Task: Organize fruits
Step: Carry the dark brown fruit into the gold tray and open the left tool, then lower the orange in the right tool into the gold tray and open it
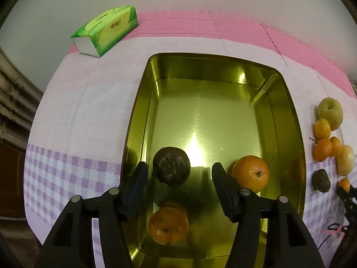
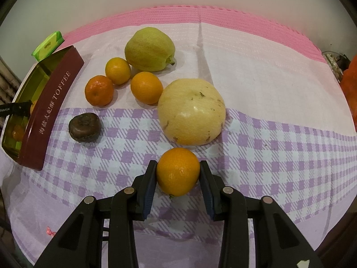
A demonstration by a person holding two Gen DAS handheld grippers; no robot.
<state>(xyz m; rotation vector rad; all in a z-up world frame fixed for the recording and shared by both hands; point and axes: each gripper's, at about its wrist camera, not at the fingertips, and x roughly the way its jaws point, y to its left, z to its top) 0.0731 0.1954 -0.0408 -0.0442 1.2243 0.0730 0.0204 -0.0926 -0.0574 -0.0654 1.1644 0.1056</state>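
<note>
One orange (image 2: 177, 171), stem toward right claw (image 2: 177, 179)

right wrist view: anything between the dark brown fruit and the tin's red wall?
Nothing. In the right wrist view the dark brown fruit sits apart from the tin, with only bare checked cloth between them.

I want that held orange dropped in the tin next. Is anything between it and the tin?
The orange sits clamped in the right gripper. Toward the tin lies only the dark fruit, low on the cloth; a lifted path clears it.
</note>
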